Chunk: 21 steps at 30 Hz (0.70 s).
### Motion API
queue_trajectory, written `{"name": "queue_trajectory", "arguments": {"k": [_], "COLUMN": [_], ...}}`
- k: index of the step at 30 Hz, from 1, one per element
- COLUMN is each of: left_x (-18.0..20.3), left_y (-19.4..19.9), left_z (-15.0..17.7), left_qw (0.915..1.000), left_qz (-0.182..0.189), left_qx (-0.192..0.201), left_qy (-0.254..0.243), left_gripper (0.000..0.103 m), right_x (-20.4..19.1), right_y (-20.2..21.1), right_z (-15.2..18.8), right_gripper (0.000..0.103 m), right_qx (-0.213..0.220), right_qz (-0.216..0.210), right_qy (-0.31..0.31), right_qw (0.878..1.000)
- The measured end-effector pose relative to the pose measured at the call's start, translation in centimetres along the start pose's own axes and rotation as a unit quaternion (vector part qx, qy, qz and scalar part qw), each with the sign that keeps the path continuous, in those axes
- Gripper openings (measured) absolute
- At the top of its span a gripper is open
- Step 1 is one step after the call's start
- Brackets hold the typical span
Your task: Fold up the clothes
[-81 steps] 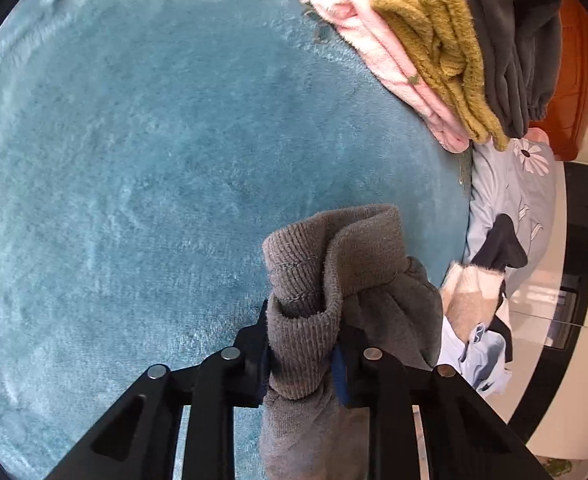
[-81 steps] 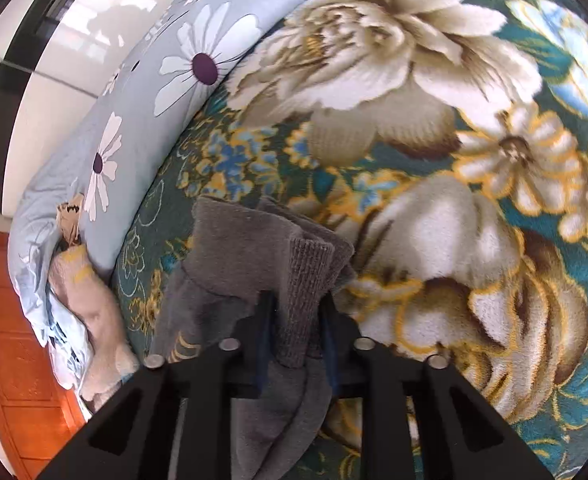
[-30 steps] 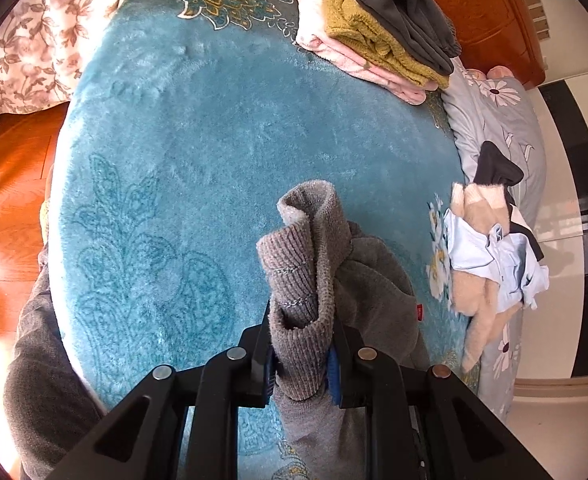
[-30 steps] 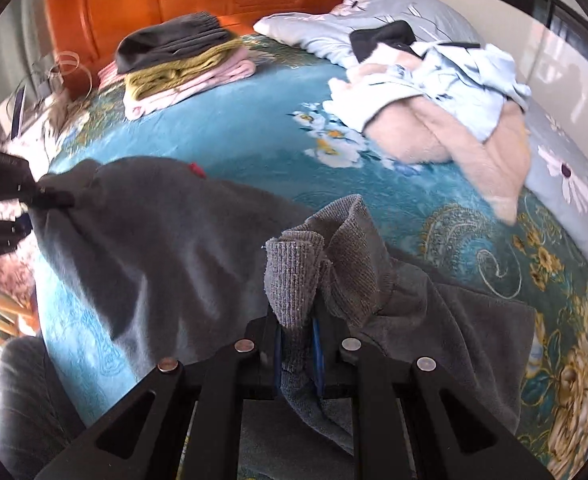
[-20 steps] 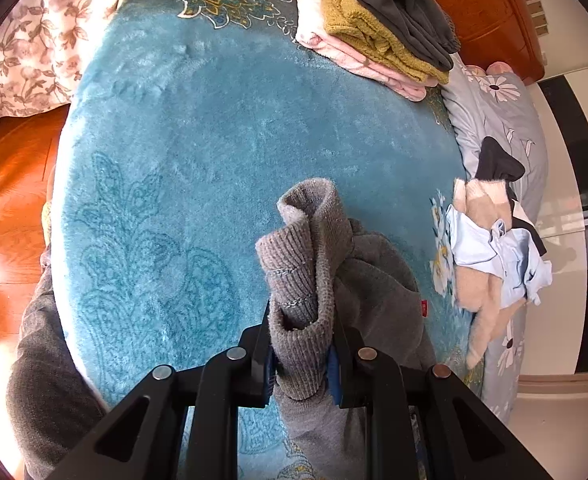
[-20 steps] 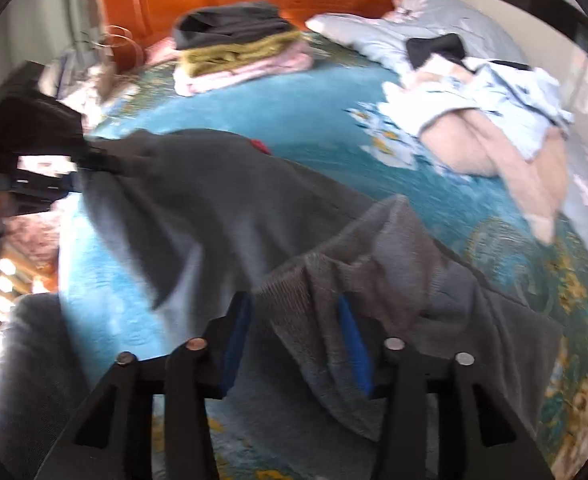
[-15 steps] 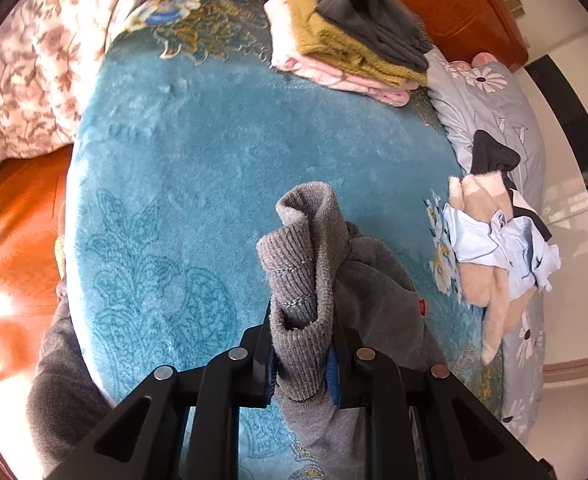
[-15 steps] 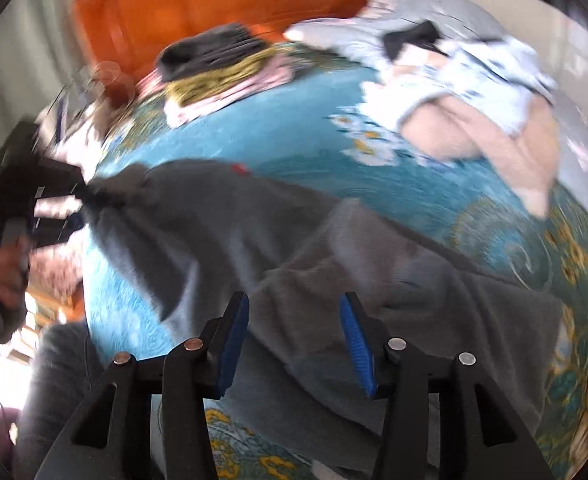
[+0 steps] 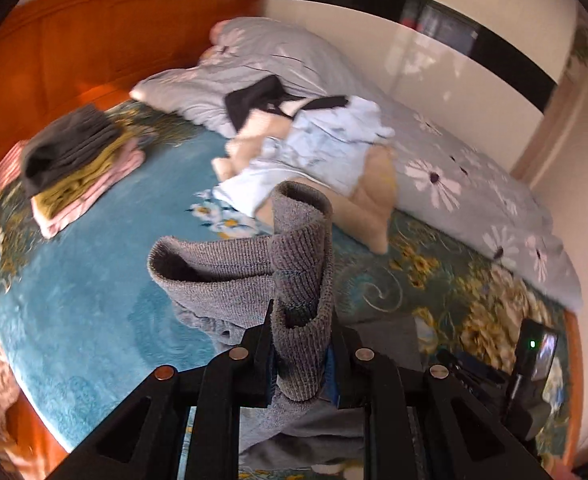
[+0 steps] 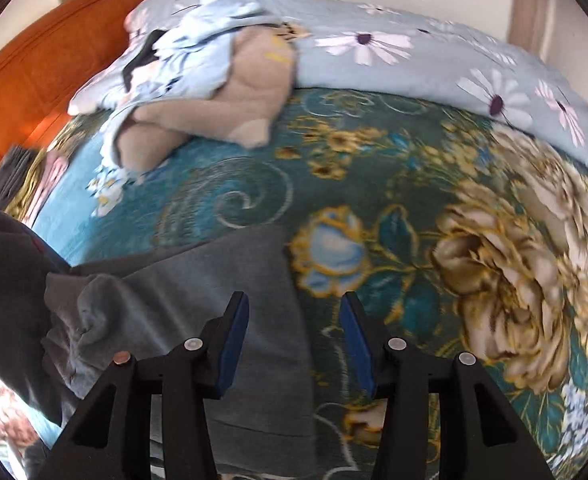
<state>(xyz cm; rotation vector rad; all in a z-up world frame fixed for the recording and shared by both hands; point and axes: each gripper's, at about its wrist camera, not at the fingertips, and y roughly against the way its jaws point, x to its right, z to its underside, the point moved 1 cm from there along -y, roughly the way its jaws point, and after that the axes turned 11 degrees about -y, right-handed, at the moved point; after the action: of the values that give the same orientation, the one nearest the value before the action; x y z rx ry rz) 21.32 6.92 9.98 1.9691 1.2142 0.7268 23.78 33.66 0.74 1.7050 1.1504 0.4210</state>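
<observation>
A grey knit garment lies on the teal floral blanket [image 9: 77,280]. Its ribbed cuff [image 9: 300,264] stands up between the fingers of my left gripper [image 9: 298,354], which is shut on it; the ribbed band bends off to the left. In the right wrist view the same grey garment [image 10: 197,304] lies flat and partly bunched at the lower left. My right gripper [image 10: 296,342] hangs open just above the garment's right edge, with nothing between its blue pads [image 10: 235,338].
A stack of folded clothes [image 9: 73,164] sits by the orange headboard [image 9: 93,40]. A loose heap of pale blue and beige clothes [image 9: 314,160], also [image 10: 213,76], lies against the grey daisy duvet [image 10: 434,48]. A black device with a green light [image 9: 534,364] is at right.
My right gripper has opened and let go of the grey garment, which dropped flat on the blanket. The left gripper swung round toward the heap of clothes, still gripping the cuff.
</observation>
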Motion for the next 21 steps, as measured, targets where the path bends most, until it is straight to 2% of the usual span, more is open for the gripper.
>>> {"name": "queue_trajectory", "arguments": {"k": [2, 4, 7, 10, 13, 15, 17, 21], "left_x": [4.2, 8.4, 13.1, 15.2, 15.2, 15.0, 14.3, 12.1], "left_y": [-0.9, -1.8, -4.4, -6.3, -7.7, -7.8, -7.7, -6.5], "left_z": [-0.6, -1.2, 0.7, 2.2, 2.8, 3.0, 3.1, 3.3], "left_qw": [0.9981, 0.9926, 0.9773, 0.9698, 0.9692, 0.9696, 0.9727, 0.9785], "left_qz": [0.01, 0.02, 0.013, 0.01, 0.02, 0.039, 0.065, 0.118], "left_qx": [-0.011, -0.023, -0.058, -0.09, -0.122, -0.13, -0.138, -0.134], "left_qy": [-0.059, -0.117, -0.203, -0.226, -0.213, -0.203, -0.175, -0.104], "left_gripper": [0.02, 0.02, 0.02, 0.022, 0.029, 0.04, 0.056, 0.06], "right_x": [1.3, 2.5, 4.2, 5.5, 6.4, 7.0, 7.5, 8.4], "right_y": [0.1, 0.1, -0.2, -0.6, -0.9, -1.1, -1.3, -1.3], "right_z": [-0.1, -0.1, 0.1, 0.4, 0.8, 1.0, 1.1, 0.8], "right_gripper": [0.049, 0.049, 0.049, 0.049, 0.049, 0.049, 0.049, 0.049], "right_qx": [0.001, 0.0, -0.005, -0.017, -0.024, -0.026, -0.032, -0.037], "right_qz": [0.003, 0.006, 0.009, 0.012, 0.012, 0.012, 0.011, 0.016], "right_qy": [-0.011, -0.018, -0.032, -0.047, -0.054, -0.057, -0.065, -0.084], "right_qw": [1.0, 1.0, 0.999, 0.999, 0.998, 0.998, 0.997, 0.996]}}
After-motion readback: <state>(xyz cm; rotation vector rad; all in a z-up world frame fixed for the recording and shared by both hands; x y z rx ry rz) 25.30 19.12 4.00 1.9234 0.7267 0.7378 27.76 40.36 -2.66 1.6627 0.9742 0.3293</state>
